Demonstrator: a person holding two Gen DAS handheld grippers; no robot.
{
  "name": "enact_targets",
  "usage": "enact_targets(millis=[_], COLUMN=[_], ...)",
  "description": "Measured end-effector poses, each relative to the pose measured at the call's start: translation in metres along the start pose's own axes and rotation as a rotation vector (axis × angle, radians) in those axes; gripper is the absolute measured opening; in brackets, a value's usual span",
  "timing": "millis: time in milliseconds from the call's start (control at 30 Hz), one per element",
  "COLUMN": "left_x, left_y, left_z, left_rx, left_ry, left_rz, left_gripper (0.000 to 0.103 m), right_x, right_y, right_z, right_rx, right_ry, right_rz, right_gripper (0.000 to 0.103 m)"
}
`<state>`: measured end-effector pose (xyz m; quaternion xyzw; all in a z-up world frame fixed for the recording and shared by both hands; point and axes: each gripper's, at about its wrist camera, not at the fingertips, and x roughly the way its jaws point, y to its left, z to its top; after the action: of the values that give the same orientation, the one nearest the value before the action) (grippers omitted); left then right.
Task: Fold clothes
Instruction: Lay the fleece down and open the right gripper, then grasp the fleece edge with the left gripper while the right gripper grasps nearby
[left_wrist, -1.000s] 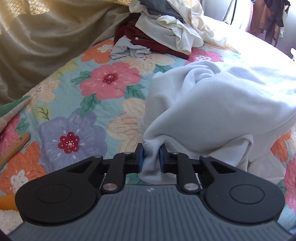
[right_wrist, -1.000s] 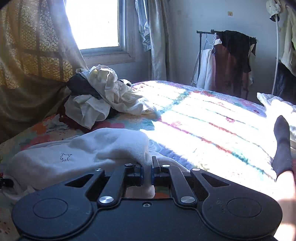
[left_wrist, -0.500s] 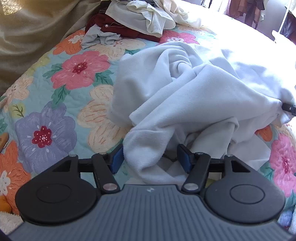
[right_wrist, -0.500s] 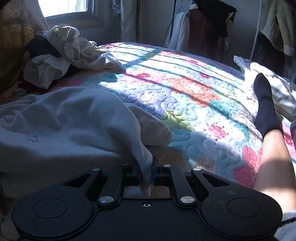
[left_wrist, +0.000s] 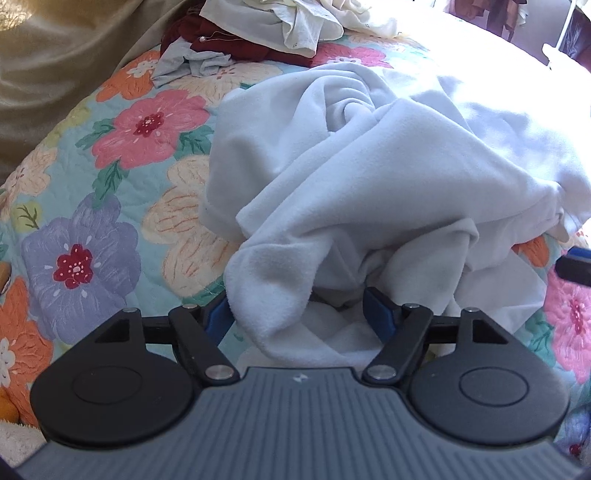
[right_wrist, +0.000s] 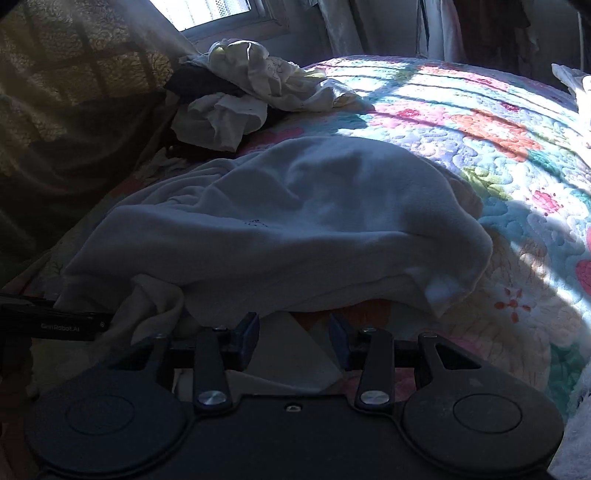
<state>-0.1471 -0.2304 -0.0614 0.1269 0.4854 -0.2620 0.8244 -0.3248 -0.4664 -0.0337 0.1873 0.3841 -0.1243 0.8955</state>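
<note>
I see the fleece garment (left_wrist: 369, 177) bunched on the quilt (left_wrist: 110, 206) near its front edge. A clothes pile (right_wrist: 251, 96) lies behind it, toward the quilt's far left corner.

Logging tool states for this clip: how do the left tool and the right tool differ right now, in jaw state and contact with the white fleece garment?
The left tool is open with a fold of the white fleece garment lying loose between its fingers; the right tool is open with only bedding in its gap. The garment's hem sits just beyond the right tool, but drapes against the left. Shared: both open, neither gripping, both low over the floral quilt.
</note>
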Motion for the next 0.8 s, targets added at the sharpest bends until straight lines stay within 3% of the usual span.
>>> enact_targets(millis=[67,267,467,500,633,700,733,800], left_x=[0.002,0.007,0.006,0.004,-0.003,-0.006,-0.007,-0.011], left_y=[0.003,0.012,0.017,0.016,0.010,0.007,0.006,0.007], left_z=[0.000,0.001,0.002,0.002,0.003,0.003,0.003,0.004], left_rx=[-0.019,-0.087,-0.124,-0.112,-0.063,-0.038,-0.030,-0.029], left_ry=[0.009,0.042,0.044,0.032,-0.014,-0.034,-0.043,-0.061], left_rz=[-0.008,-0.040,-0.067,-0.065,-0.060,-0.061,-0.063,-0.082], left_gripper=[0.074,0.075,0.074,0.070,0.033,0.020,0.015,0.014], right_x=[0.010,0.018,0.019,0.020,0.031,0.038,0.042,0.045], right_y=[0.018,0.069,0.090,0.092,0.100,0.099,0.099,0.096], right_z=[-0.006,-0.016,-0.014,-0.014,-0.015,-0.016,-0.016,-0.015], right_rx=[-0.030,-0.209,-0.238,-0.246,-0.271,-0.265,-0.262,-0.231], right_ry=[0.035,0.105,0.113,0.114,0.105,0.108,0.108,0.110], right_rz=[0.056,0.025,0.086,0.096,0.115,0.122,0.130,0.166], right_gripper=[0.047,0.047,0.056,0.058,0.062,0.062,0.060,0.023])
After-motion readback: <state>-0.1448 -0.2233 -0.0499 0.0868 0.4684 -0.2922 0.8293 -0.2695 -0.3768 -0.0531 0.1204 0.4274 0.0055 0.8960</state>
